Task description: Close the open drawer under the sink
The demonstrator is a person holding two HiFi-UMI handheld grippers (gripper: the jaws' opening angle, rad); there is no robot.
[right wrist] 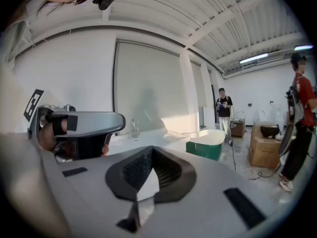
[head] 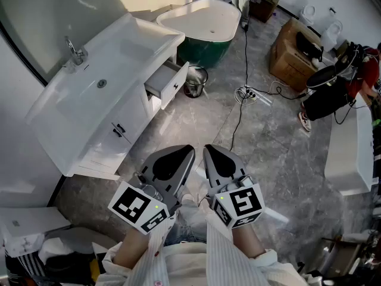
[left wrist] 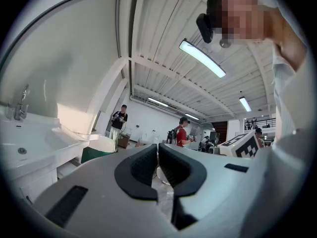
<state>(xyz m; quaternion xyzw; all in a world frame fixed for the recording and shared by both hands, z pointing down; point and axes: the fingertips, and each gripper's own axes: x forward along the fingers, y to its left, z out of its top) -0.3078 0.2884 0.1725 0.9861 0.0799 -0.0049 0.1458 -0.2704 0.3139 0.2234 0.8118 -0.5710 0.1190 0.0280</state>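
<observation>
A white vanity [head: 110, 133] with a sink [head: 101, 85] and faucet [head: 74, 51] stands at the left. Its upper right drawer [head: 168, 81] is pulled out towards the floor space. Both grippers are held close to my body, well short of the drawer. My left gripper [head: 180, 155] and right gripper [head: 216, 155] sit side by side above the grey floor. In the left gripper view my left gripper [left wrist: 158, 150] is shut with nothing in it, and the sink [left wrist: 29, 145] lies at the left. In the right gripper view my right gripper [right wrist: 150, 155] is shut and empty too.
A white tub on a green base [head: 205, 25] stands beyond the vanity, with a metal bin [head: 195, 82] beside the drawer. A cable and power strip [head: 247, 93] lie on the floor. A cardboard box [head: 292, 55] and a person [head: 333, 91] are at the right.
</observation>
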